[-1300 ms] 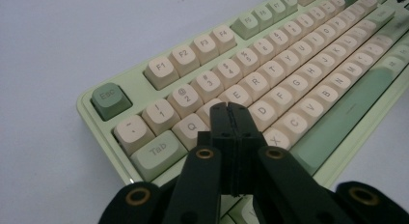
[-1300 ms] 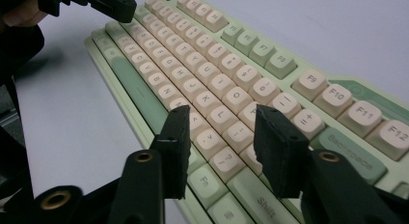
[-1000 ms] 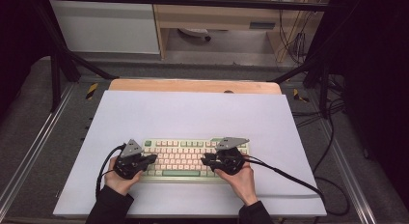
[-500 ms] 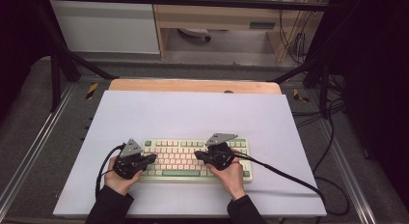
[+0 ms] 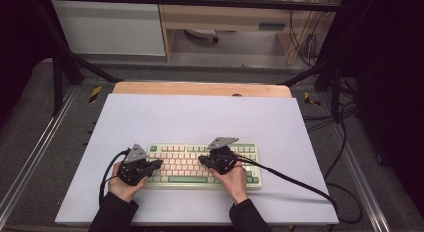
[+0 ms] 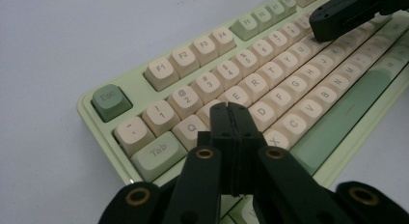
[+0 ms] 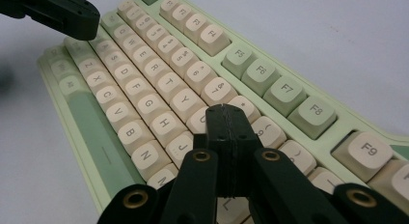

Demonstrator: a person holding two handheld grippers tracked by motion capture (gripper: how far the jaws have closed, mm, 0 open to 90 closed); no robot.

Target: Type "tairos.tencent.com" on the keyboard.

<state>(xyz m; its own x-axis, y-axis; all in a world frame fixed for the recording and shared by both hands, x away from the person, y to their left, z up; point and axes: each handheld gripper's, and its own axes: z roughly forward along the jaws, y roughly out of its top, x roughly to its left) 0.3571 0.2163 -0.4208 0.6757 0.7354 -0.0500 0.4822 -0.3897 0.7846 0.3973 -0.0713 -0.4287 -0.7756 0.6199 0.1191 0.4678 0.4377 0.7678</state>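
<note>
The keyboard [image 5: 202, 166] lies on the tabletop [image 5: 200, 117] directly under both grippers, near the person's edge. The left gripper [image 6: 228, 110] has its jaws pressed flat together with nothing between them, its tip poised over the keys around W and E, where it was a second ago. The right gripper [image 7: 223, 113], jaws likewise fully shut and empty after closing the last bit, has slid leftward along the rows from the keyboard's right end toward its middle and now sits over the keys near I and K. I judge the closed tips serve as fingers for typing, the right one lining up its next key.
</note>
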